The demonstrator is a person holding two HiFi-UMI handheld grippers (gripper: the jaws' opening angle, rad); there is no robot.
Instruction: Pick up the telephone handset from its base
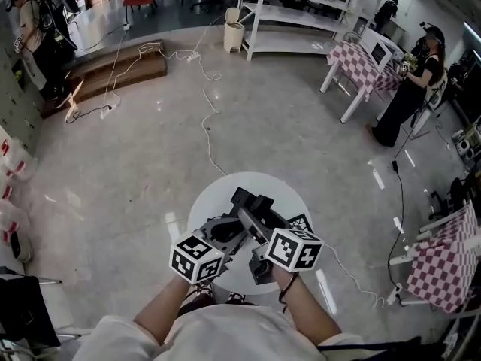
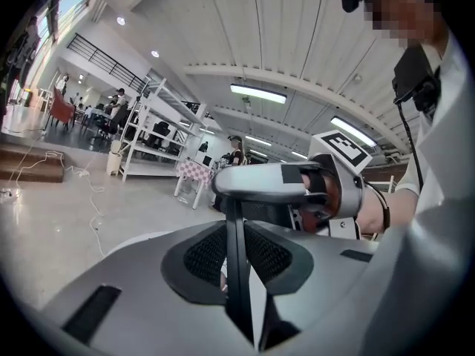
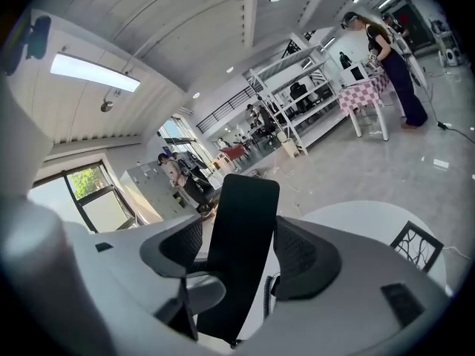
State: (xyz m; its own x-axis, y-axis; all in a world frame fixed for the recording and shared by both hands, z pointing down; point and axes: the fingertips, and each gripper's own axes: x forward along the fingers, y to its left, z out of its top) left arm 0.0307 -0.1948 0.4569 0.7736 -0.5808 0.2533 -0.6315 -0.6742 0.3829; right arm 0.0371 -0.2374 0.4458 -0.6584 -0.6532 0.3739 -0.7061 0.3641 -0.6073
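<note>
**Hall.** Polished grey floor (image 1: pixel 150 164). A white shelving rack (image 1: pixel 301 13) stands along the far side, with a checked-cloth table (image 1: pixel 361 62) near it. A second checked table (image 1: pixel 443 258) stands at the right. A white cable (image 1: pixel 207 119) trails across the floor toward the centre. There are two bystanders, one (image 1: pixel 409 96) by the far checked table and one (image 1: pixel 34 28) at the far left.

**Round white table** (image 1: pixel 282 188). It stands in the centre of the hall. A black-and-white patterned card (image 3: pixel 415 247) lies flat near its right edge.

**Handset** (image 3: pixel 241 273). A black, flat slab with rounded corners, standing upright over the middle of the table between the two tools. A coiled cord (image 3: pixel 269 294) hangs beside its lower part. The lower end is hidden, so I cannot tell whether it touches the base.

**Left gripper** (image 2: pixel 234 232). Clamped on the handset across its thin edge, with the jaws only the slab's thickness apart and both pads pressing on it. Its marker cube (image 1: pixel 197 258) sits over the person's left hand.

**Right gripper** (image 3: pixel 239 232). Its jaws are spread wide and grip nothing. The handset's broad face stands between them, and neither pad presses on it. One of its fingers (image 2: pixel 260 182) lies level across the handset's upper end, though I cannot tell whether it touches. Its marker cube (image 1: pixel 294 248) sits over the person's right hand.
</note>
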